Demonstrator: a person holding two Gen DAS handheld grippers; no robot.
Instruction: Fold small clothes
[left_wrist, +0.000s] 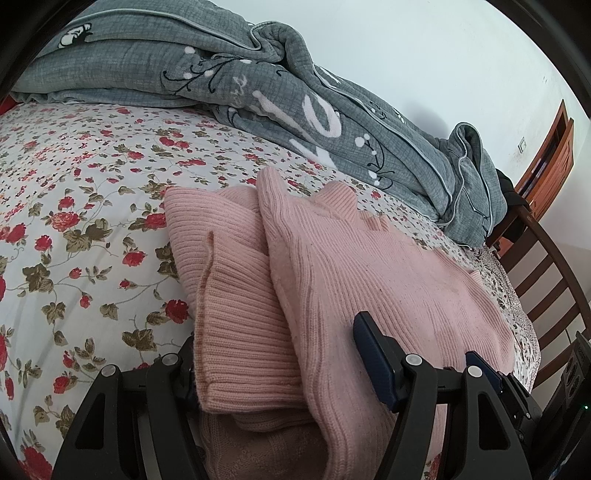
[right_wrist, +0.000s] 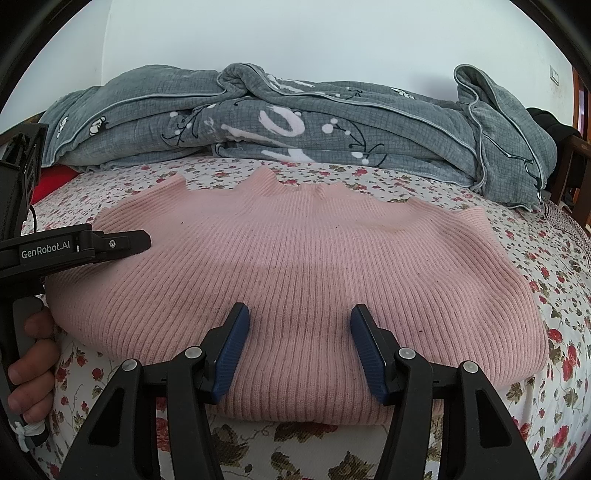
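A pink ribbed sweater (right_wrist: 295, 251) lies folded on the flowered bed sheet (right_wrist: 546, 332), its scalloped hem toward the far side. My right gripper (right_wrist: 300, 308) stands open over its near edge, and both blue pads (right_wrist: 369, 350) rest on the knit with nothing pinched. My left gripper (left_wrist: 273, 332) is at the sweater's (left_wrist: 369, 277) left end, jaws wide apart. A folded ribbed layer (left_wrist: 240, 314) lies between them and covers the left fingertip. The right pad (left_wrist: 373, 354) sits on top of the knit. In the right wrist view, the left gripper (right_wrist: 125, 240) reaches in from the left, held by a hand (right_wrist: 33, 350).
A bunched grey quilt (left_wrist: 295, 96) with white lettering runs along the far side of the bed, near the white wall. A dark wooden slatted bed end (left_wrist: 546, 280) and a brown door (left_wrist: 550, 158) stand at the right. Bare flowered sheet (left_wrist: 74, 221) spreads left of the sweater.
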